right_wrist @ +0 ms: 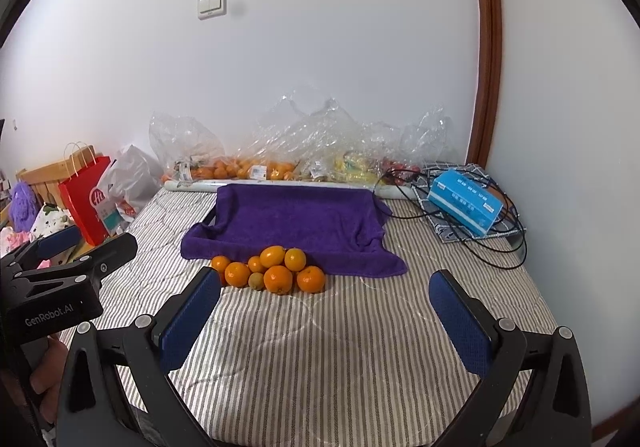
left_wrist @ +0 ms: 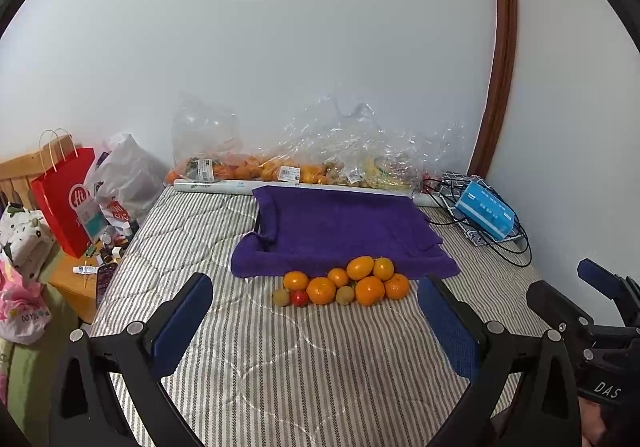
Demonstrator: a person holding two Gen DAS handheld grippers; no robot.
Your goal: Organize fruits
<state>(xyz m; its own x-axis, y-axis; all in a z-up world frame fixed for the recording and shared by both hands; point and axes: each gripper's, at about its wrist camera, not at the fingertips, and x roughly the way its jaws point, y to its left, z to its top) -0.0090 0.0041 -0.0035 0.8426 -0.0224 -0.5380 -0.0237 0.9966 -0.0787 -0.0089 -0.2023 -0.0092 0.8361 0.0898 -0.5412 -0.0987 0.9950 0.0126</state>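
Note:
A pile of several oranges [left_wrist: 362, 281] [right_wrist: 278, 273] lies on the striped mattress, against the near edge of a purple towel [left_wrist: 340, 231] [right_wrist: 296, 225]. Two small greenish-brown fruits [left_wrist: 281, 297] and a red tomato [left_wrist: 299, 298] sit at the pile's front. My left gripper [left_wrist: 316, 321] is open and holds nothing, well short of the pile. My right gripper [right_wrist: 326, 317] is open too, nearer than the fruit and to its right. Each gripper shows at the edge of the other's view.
Clear plastic bags of more fruit [left_wrist: 280, 167] [right_wrist: 256, 167] line the wall behind a white roll. A blue box [left_wrist: 486, 215] [right_wrist: 464, 203] lies on black cables at the right. A red paper bag [left_wrist: 66, 199] [right_wrist: 88, 199] and clutter stand off the mattress's left edge.

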